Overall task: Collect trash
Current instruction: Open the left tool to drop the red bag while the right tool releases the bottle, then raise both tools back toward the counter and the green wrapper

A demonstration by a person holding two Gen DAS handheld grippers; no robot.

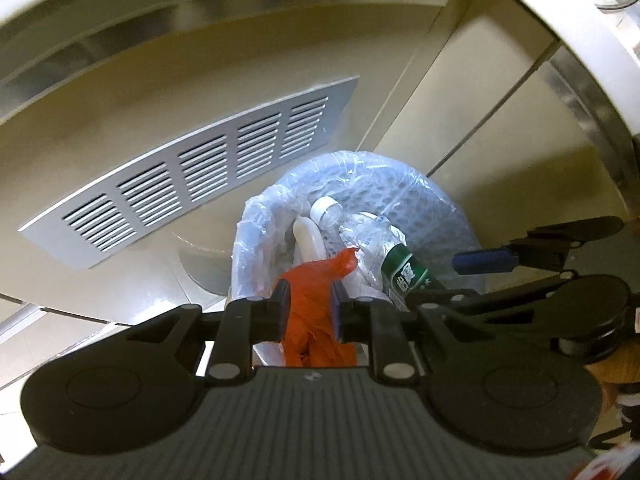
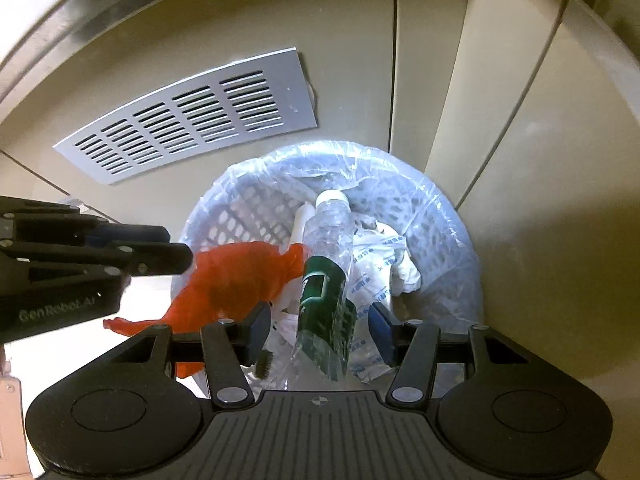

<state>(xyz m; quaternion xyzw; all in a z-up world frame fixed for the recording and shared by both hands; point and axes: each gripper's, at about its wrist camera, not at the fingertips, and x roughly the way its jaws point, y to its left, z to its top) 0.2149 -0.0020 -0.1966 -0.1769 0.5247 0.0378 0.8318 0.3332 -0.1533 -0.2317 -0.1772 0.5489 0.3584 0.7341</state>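
Two claws hover over the lined basket (image 2: 436,216), orange wrapper (image 1: 310,300) between left pads.

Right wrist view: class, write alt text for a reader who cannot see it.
An open right claw hangs over a bag-lined basket, a clear bottle with a green label lying in the trash between its fingers. The left claw beside it has an orange bag.
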